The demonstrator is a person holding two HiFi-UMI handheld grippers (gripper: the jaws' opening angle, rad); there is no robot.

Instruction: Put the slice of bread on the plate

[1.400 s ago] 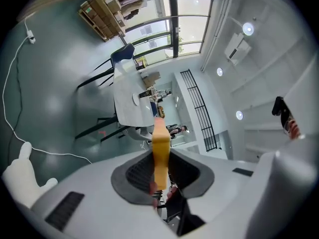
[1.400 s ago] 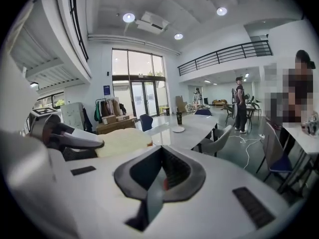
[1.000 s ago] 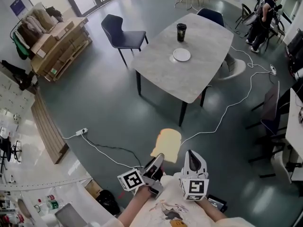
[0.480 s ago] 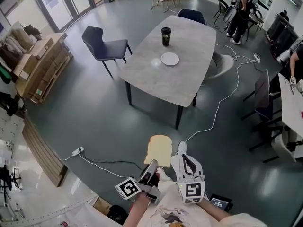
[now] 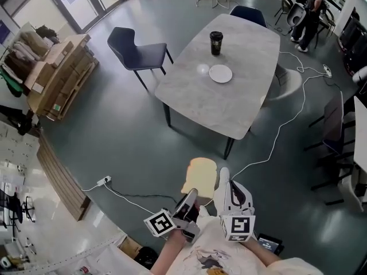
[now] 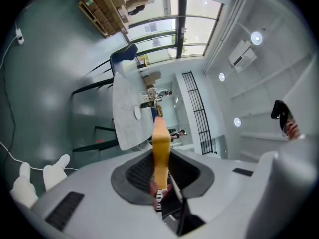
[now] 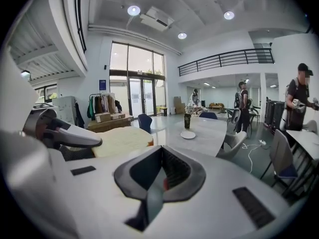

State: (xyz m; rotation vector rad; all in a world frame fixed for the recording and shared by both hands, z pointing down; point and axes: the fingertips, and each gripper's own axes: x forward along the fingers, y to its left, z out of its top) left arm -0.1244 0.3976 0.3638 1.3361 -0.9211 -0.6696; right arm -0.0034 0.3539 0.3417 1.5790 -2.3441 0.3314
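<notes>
The left gripper [image 5: 192,196] pinches the slice of bread [image 5: 200,175] by its near edge. The slice lies flat in the air over the dark floor and sticks out past the fingertips toward 12 o'clock. Along that gripper's own jaws the slice [image 6: 160,153] shows edge-on, a thin tan strip clamped between the two dark pads, with most of its length beyond them.

The right gripper [image 5: 225,176] hangs just beside it at 3 o'clock. Its fingers are pressed together with nothing between them, and its tip comes alongside the right edge of the bread. From the right gripper's side, the slice [image 7: 122,141] shows as a broad pale face at about 10 o'clock, just off the closed jaws and not touching them.

The plate [image 5: 221,74] sits empty on the grey table [image 5: 200,96], well apart from both grippers, up at 12 o'clock. A dark cup [image 5: 216,42] stands just beyond the plate on the same table. A navy chair [image 5: 135,47] stands at the table's 9 o'clock side. A white cable [image 5: 275,136] trails across the floor between the table and the person.
</notes>
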